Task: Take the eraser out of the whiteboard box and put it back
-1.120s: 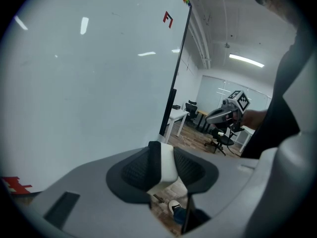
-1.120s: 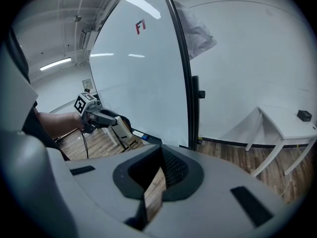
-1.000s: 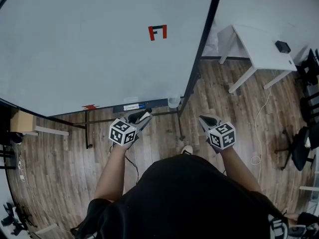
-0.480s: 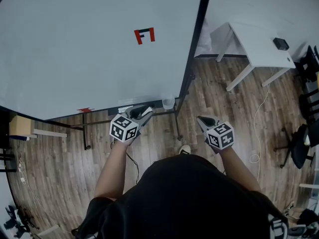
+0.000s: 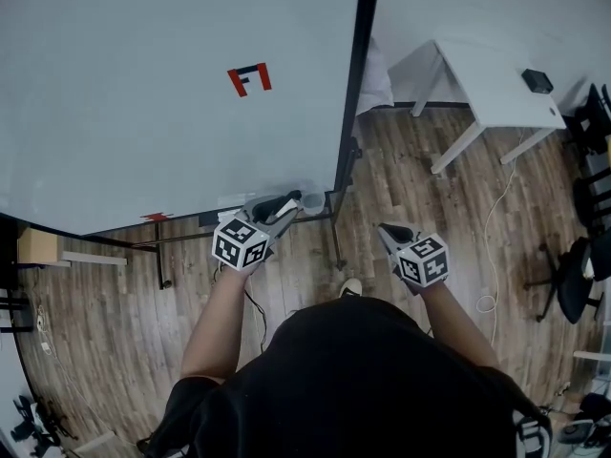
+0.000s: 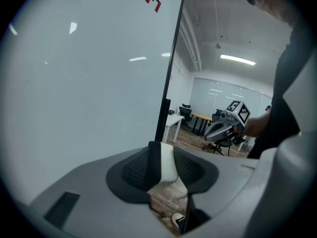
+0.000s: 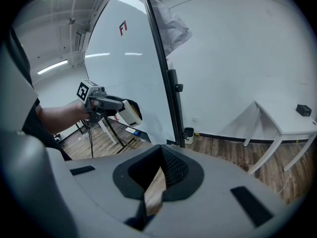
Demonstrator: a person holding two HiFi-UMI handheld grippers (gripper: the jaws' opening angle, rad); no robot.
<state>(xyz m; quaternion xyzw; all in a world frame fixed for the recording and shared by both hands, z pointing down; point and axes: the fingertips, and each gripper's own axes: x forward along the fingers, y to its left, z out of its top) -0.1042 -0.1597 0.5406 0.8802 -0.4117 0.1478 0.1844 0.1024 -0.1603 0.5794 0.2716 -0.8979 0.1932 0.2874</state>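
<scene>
My left gripper (image 5: 284, 204) is shut on the eraser (image 6: 167, 163), a white block with a black face, and holds it up near the lower right corner of the whiteboard (image 5: 143, 103). From the right gripper view the eraser (image 7: 130, 112) shows in those jaws beside the board. The small clear box (image 5: 313, 201) hangs at the board's bottom edge, just right of the left gripper's tip. My right gripper (image 5: 390, 233) hovers over the floor to the right, shut with nothing in it.
The board's black frame post (image 5: 349, 93) and stand legs run down beside the box. A white table (image 5: 496, 89) with a small black item (image 5: 537, 81) stands at the right wall. Office chairs (image 5: 576, 284) and a floor cable (image 5: 492, 256) lie far right.
The left gripper with the eraser has moved up and right, closer to the clear box at the board's corner. The right gripper has stayed in place.
</scene>
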